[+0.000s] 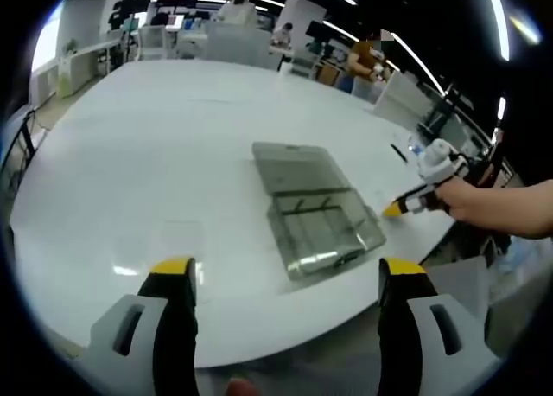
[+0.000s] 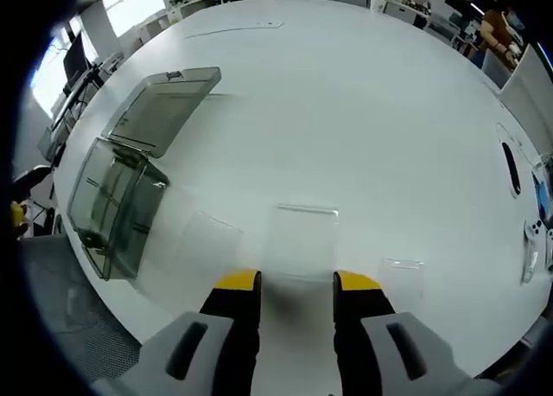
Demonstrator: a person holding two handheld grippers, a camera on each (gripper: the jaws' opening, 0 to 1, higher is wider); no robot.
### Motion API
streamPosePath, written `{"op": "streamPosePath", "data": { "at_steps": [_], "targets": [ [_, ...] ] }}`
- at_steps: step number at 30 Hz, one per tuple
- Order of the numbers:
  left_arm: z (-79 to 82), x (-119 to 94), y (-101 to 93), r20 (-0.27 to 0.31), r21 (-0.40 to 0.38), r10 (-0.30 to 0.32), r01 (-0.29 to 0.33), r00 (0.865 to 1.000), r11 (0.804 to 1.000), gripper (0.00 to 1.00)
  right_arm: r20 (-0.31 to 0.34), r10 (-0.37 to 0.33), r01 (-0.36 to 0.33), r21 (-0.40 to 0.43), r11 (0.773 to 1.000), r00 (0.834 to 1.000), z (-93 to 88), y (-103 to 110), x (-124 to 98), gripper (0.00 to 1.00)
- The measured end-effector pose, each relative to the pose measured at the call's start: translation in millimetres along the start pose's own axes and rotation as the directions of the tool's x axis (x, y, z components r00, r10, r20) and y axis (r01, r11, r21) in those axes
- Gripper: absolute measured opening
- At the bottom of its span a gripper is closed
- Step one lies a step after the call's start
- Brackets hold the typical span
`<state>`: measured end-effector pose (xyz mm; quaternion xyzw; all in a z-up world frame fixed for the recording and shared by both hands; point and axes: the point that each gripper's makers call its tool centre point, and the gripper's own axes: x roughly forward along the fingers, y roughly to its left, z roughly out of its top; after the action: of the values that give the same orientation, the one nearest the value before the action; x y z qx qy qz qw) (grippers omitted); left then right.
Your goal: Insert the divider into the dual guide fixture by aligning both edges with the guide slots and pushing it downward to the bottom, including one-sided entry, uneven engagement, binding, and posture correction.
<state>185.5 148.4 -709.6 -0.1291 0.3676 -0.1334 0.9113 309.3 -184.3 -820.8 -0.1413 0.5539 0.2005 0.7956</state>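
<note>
A smoky clear box, the guide fixture (image 1: 324,227), sits on the white table (image 1: 155,145) with its lid (image 1: 298,164) folded back; dark guide ribs show inside. My left gripper (image 1: 287,271) hovers wide open at the near edge, nothing between its jaws. The right gripper (image 1: 399,207), held by a hand, rests right of the box. In the right gripper view, a clear divider (image 2: 304,239) lies flat on the table just ahead of my right gripper (image 2: 295,282), whose jaws stand apart at its near edge. The fixture (image 2: 112,201) is far left there.
Two more clear panels lie beside the divider (image 2: 206,239) (image 2: 403,275). A black object (image 2: 510,167) and a white device (image 2: 531,240) lie near the table's right edge. A faint clear panel (image 1: 177,236) lies left of the box. Desks, chairs and people fill the background.
</note>
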Motion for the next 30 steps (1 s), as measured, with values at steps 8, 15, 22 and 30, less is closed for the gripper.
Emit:
{"op": "streamPosePath", "data": {
  "at_steps": [8, 15, 22, 30],
  "targets": [
    [-0.1, 0.0, -0.5, 0.000, -0.002, -0.001, 0.001, 1.000, 1.000, 0.85, 0.001, 0.012, -0.012, 0.004, 1.000, 1.000, -0.4, -0.4, 2.2, 0.28],
    [-1.2, -0.4, -0.2, 0.000, -0.005, -0.002, 0.002, 1.000, 1.000, 0.85, 0.002, 0.020, -0.020, 0.002, 1.000, 1.000, -0.9, 2.6, 0.3, 0.28],
    [-0.8, 1.4, -2.4, -0.001, -0.004, -0.008, 0.008, 1.000, 1.000, 0.85, 0.013, 0.025, -0.024, -0.014, 1.000, 1.000, -0.5, 8.4, -9.3, 0.27],
    [-1.2, 2.9, -6.3, -0.003, -0.002, -0.017, 0.017, 1.000, 1.000, 0.84, 0.023, 0.035, -0.035, -0.016, 0.999, 0.999, -0.4, 9.0, -10.9, 0.27]
  ]
}}
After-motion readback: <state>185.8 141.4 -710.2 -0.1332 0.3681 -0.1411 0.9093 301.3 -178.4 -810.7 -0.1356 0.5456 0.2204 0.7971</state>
